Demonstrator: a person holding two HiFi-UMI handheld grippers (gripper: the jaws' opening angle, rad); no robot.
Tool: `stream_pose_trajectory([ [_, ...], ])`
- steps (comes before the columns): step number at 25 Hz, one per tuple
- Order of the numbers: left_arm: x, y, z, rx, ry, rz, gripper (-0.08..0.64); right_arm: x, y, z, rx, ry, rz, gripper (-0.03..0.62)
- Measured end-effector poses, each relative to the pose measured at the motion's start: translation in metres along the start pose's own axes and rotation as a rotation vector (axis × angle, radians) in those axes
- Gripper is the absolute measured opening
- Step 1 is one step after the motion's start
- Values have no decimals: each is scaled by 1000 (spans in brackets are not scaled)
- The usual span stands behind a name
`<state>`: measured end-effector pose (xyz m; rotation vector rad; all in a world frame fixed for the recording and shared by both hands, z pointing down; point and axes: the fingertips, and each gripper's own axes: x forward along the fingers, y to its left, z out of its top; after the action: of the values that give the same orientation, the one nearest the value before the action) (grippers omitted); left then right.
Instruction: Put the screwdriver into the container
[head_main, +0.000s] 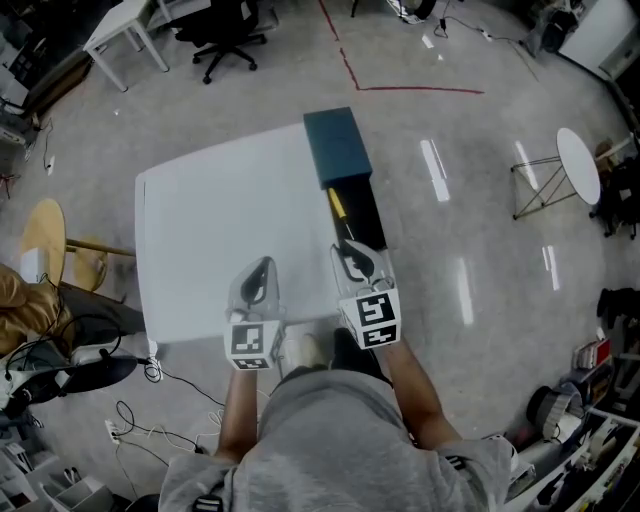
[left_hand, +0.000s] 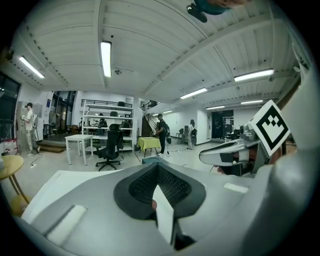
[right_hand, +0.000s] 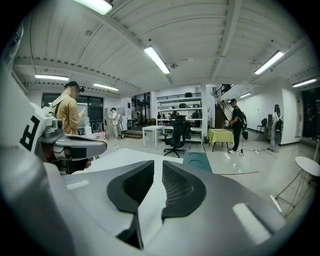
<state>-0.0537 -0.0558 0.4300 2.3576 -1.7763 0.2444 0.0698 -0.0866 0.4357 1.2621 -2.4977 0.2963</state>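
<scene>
A yellow-handled screwdriver (head_main: 337, 204) lies along the left side of the black open container (head_main: 362, 208), whose teal part (head_main: 337, 146) rests on the white table's (head_main: 215, 230) far right corner. My right gripper (head_main: 348, 252) hovers just short of the container's near end. Its jaws stand a narrow gap apart, open, with nothing between them (right_hand: 158, 172). To its left, over the table's near edge, my left gripper (head_main: 262, 268) has its pads meeting at the tips, shut and empty (left_hand: 157, 170). Both grippers point nearly level across the room.
A black office chair (head_main: 225, 40) and a small white table (head_main: 125, 25) stand beyond the table. A round wooden stool (head_main: 45, 235) is to the left and a round white side table (head_main: 578, 165) to the right. Cables (head_main: 150, 420) trail on the floor. A person (right_hand: 67, 112) stands nearby.
</scene>
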Motion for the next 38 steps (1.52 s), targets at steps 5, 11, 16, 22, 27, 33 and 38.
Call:
stream_pose_trajectory([
  [5, -35, -10, 7, 10, -27, -12, 12, -32, 19, -1, -4, -43, -29, 43],
  [11, -74, -19, -2, 17, -42, -31, 11, -64, 45, -7, 9, -86, -51, 26],
  [16, -100, -32, 0, 29, -58, -56, 12, -90, 61, -12, 9, -109, -71, 17],
  [22, -125, -40, 0, 41, -72, -75, 11, -114, 74, -18, 12, -131, -95, 3],
  [27, -140, -42, -4, 46, -71, -75, 12, -126, 84, -25, 11, -133, -98, 3],
  [33, -152, -42, -10, 46, -66, -72, 11, -135, 90, -34, 9, -124, -104, 3],
  [38, -157, -45, -8, 46, -72, -74, 11, -141, 95, -35, 9, -122, -94, 3],
])
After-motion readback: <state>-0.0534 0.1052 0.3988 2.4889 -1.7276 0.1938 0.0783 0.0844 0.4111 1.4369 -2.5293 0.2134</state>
